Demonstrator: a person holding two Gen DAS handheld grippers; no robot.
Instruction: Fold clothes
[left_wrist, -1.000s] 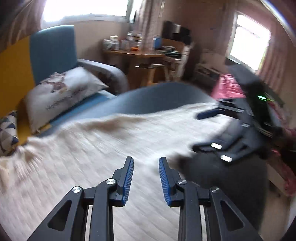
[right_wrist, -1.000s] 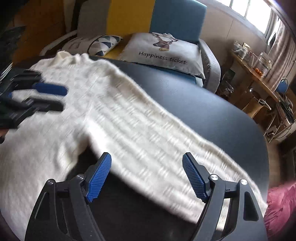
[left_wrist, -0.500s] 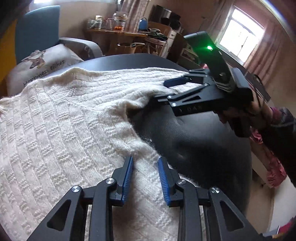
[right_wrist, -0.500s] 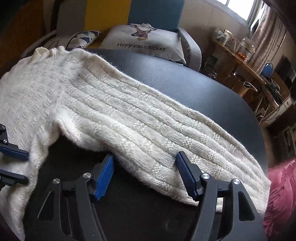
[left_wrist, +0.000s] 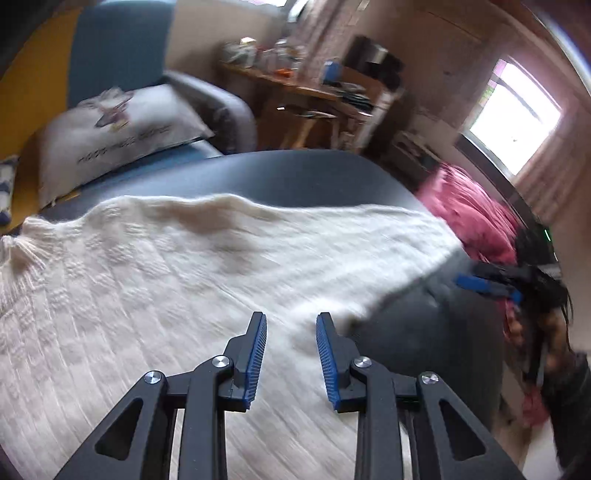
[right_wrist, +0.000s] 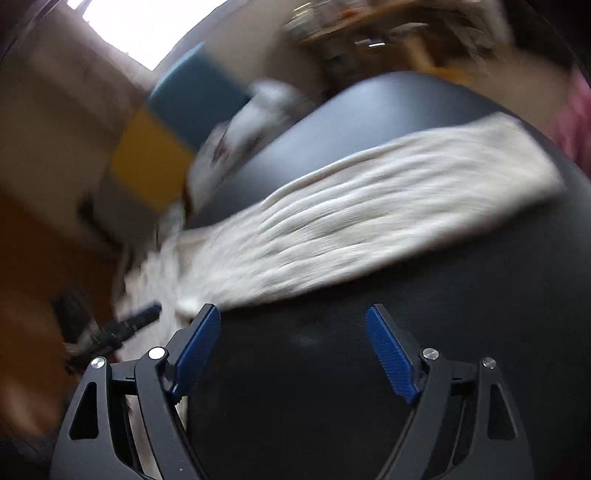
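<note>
In the left wrist view, the left gripper (left_wrist: 290, 354) is seen over a cream knitted sweater (left_wrist: 155, 295) that is spread on a dark round table (left_wrist: 295, 177). Its 2 blue-padded fingers (left_wrist: 255, 358) are parted by a narrow gap, and nothing is held between them. 1 sleeve (left_wrist: 369, 236) of the sweater is stretched out towards the right rim of the table. The right gripper (left_wrist: 487, 286) is seen at the right edge, off the sleeve end, with 1 blue pad showing; whether anything is held by it cannot be told from here. Beyond the table, a grey cushion (left_wrist: 118, 125) is propped on a blue and yellow sofa (left_wrist: 118, 48). A line of dark writing is printed on the cushion, but it is too blurred to be read. A pink cloth (left_wrist: 472, 214) is seen past the right side of the table, and a cluttered wooden desk (left_wrist: 295, 88) stands behind.

In the right wrist view, the picture is heavily blurred. The right gripper (right_wrist: 293, 354) is seen with its 2 fingers spread wide and empty, above bare table (right_wrist: 369, 369) surface. The sleeve (right_wrist: 369, 221) is laid across the table just beyond the fingertips. The left gripper (right_wrist: 140, 319) is seen at the far left over the body of the sweater (right_wrist: 155, 280). No writing can be read in this view.
</note>
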